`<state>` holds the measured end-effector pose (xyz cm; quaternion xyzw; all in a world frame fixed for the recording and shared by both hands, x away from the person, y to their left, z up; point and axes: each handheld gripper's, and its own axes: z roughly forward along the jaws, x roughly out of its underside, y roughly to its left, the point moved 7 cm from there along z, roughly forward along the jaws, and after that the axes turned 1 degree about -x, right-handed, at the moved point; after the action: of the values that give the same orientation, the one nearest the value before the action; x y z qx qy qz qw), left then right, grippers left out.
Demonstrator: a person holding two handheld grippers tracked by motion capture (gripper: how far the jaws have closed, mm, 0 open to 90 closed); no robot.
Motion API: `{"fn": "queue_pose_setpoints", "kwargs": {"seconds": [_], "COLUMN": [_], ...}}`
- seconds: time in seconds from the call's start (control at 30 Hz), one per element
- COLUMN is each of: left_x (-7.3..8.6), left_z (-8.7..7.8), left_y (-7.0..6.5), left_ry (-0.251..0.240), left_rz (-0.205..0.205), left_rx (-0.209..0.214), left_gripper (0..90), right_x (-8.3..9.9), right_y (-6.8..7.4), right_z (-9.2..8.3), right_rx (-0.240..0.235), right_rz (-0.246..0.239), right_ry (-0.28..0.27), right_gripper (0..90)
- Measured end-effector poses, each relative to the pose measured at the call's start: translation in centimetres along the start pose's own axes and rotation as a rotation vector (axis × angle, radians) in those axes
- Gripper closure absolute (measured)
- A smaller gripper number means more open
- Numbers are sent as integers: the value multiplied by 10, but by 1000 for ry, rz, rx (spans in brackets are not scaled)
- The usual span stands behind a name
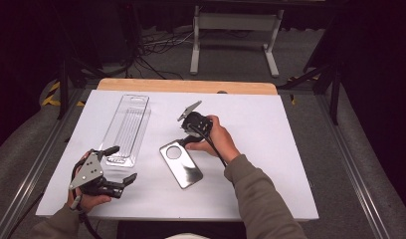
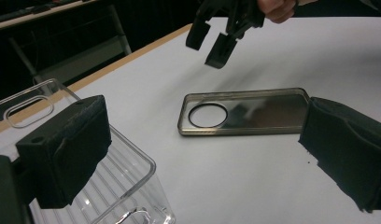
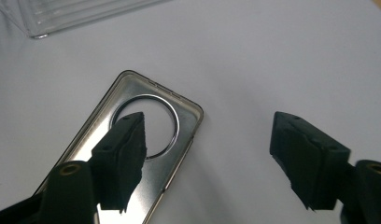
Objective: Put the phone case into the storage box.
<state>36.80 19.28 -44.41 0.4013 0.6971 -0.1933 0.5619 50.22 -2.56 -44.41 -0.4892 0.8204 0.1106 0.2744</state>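
A smoky see-through phone case [image 1: 181,163] with a round camera hole lies flat on the white table, inner side up. My right gripper [image 1: 185,139] hovers just over its top end, jaws pointing down and open. In the right gripper view the gripper [image 3: 207,154] has one pad over the case [image 3: 142,107] and the other over bare table, with nothing between the pads. My left gripper [image 1: 122,163] rests open at the near left, beside the clear plastic package tray [image 1: 126,128]. In the left gripper view the left gripper [image 2: 207,158] faces the case [image 2: 254,114] and the right gripper [image 2: 214,42].
The white table sheet [image 1: 270,149] has bare room to the right of the case. The tray [image 2: 114,177] lies lengthwise at the left, its near end by the left pad. A wooden edge [image 1: 186,85] runs along the table's far side, with cables and a stand on the floor beyond.
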Motion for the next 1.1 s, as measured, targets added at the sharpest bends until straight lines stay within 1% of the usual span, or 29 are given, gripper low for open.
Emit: {"fn": "queue_pose_setpoints", "kwargs": {"seconds": [0.03, 0.07, 0.2, 0.23, 0.33, 0.4, 0.43, 0.5, 0.53, 0.57, 0.6, 0.67, 0.7, 0.73, 0.8, 0.83, 0.87, 0.93, 1.0, 1.1], "left_x": [1, 1, 1, 2, 4, 5, 5, 5, 5, 6, 6, 7, 7, 7, 7, 7, 7, 7, 7, 8], "left_z": [1, 1, 0, 0, 0, -1, -2, -2, -3, -3, -2, -2, -2, -2, -2, -2, -2, -2, -2, -1], "left_y": [0, -1, -2, -1, -2, -3, -3, -4, -4, -3, -3, -3, -3, -3, -3, -3, -3, -3, -3, -3], "left_ry": [2, 9, 11, 14, 24, 28, 23, 22, 23, 27, 29, 32, 33, 34, 34, 35, 36, 36, 37, 37], "left_rz": [1, -4, -3, 1, -8, -6, -16, -19, -22, -19, -17, -22, -15, -17, -18, -12, -12, -14, -13, -17], "left_rx": [0, 6, 7, 6, 14, 16, 15, 14, 15, 15, 17, 21, 21, 25, 25, 24, 25, 27, 27, 26], "left_gripper": [27, 27, 28, 28, 28, 28, 29, 31, 31, 31, 31, 31, 31, 33, 34, 34, 35, 35, 35, 36], "right_x": [0, 0, 2, 2, 2, 0, 0, -1, 0, 1, 1, 1, 0, 0, 0, -1, -2, -1, -1, -1], "right_y": [0, 0, -1, -1, -2, -3, -3, -3, -2, -2, -3, -4, -5, -5, -5, -6, -6, -8, -7, -5], "right_z": [4, 9, 22, 25, 31, 35, 37, 41, 42, 47, 49, 51, 52, 53, 53, 54, 54, 55, 56, 56], "right_rx": [-5, -8, -20, -27, -38, -44, -43, -43, -52, -47, -47, -49, -49, -57, -55, -55, -58, -50, -53, -52], "right_rz": [-7, -5, -2, 2, 8, 17, 12, 20, 23, 16, 13, 12, 13, 12, 13, 16, 18, 16, 20, 10], "right_ry": [22, 43, 119, 127, 162, 170, 182, 191, 200, 225, 235, 233, 240, 244, 245, 238, 247, 250, 253, 265], "right_gripper": [320, 343, 401, 414, 450, 475, 479, 496, 509, 530, 554, 582, 601, 626, 639, 668, 681, 704, 740, 805]}}
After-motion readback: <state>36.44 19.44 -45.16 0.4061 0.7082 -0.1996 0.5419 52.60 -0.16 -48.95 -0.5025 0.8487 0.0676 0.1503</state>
